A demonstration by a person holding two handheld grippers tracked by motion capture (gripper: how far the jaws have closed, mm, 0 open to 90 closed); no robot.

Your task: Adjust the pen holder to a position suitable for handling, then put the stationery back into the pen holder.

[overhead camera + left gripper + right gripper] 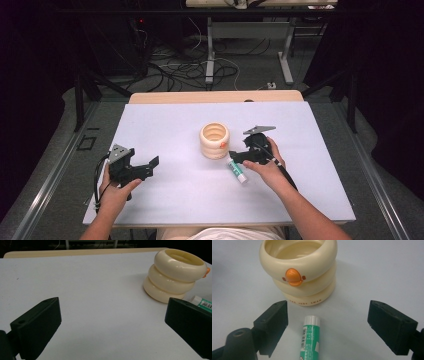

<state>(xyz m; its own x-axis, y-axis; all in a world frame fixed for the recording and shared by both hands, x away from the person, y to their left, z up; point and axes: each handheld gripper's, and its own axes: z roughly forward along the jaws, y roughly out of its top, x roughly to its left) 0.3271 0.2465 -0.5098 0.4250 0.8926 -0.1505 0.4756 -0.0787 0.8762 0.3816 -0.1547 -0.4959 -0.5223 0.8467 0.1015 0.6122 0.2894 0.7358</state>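
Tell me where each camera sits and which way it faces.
High view: above the person's side, looking forward and down on the table; forearms, left gripper, right gripper.
Left gripper view: between its open jaws, facing the cream duck-faced cup.
Right gripper view: between open jaws, over the green glue stick.
All share cup and stick.

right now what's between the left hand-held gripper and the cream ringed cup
Nothing: bare white table lies between the left hand-held gripper and the cream ringed cup, seen in the left gripper view.
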